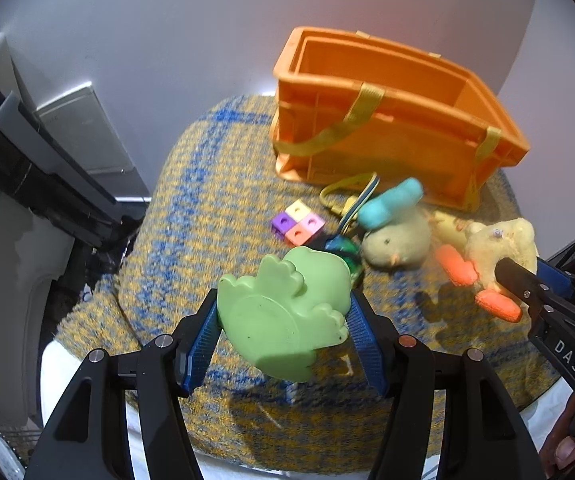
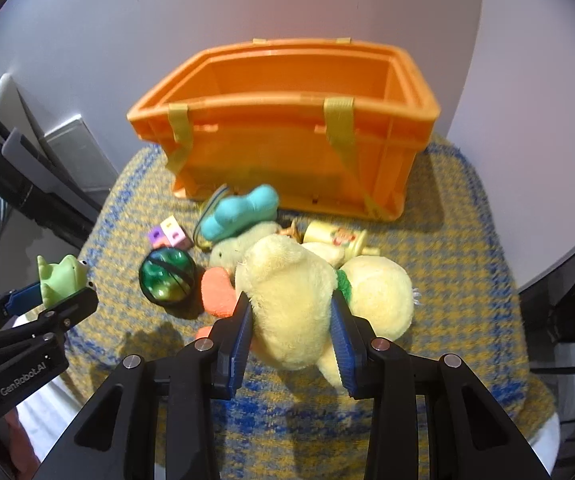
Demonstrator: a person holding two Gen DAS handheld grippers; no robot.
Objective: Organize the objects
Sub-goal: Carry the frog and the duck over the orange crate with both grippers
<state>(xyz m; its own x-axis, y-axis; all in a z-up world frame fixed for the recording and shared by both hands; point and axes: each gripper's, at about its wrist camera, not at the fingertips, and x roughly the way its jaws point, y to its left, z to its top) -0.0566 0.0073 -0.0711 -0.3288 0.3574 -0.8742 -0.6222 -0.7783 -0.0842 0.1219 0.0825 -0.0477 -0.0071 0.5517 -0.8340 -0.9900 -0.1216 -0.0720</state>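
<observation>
My left gripper (image 1: 283, 300) is shut on a light green rubber dinosaur toy (image 1: 283, 320), held clear above the blanket. In the right wrist view the same toy (image 2: 61, 276) shows at far left between the left gripper's fingers (image 2: 53, 296). My right gripper (image 2: 291, 304) is shut on a yellow plush duck (image 2: 379, 292), with the blue pads pressed into its fluffy head. The duck (image 1: 499, 244), with orange feet, hangs from the right gripper (image 1: 523, 270) at the right edge of the left wrist view. An orange crate (image 2: 279, 140) with yellow straps stands open-topped behind the toys.
On the yellow-and-blue blanket (image 1: 207, 200) in front of the crate (image 1: 387, 132) lie a pale chick plush with a blue hat (image 2: 243, 236), a block of pastel cubes (image 2: 167, 234), a green glossy ball (image 2: 167, 276) and a yellow toy bottle (image 2: 335, 238). Dark furniture stands at left.
</observation>
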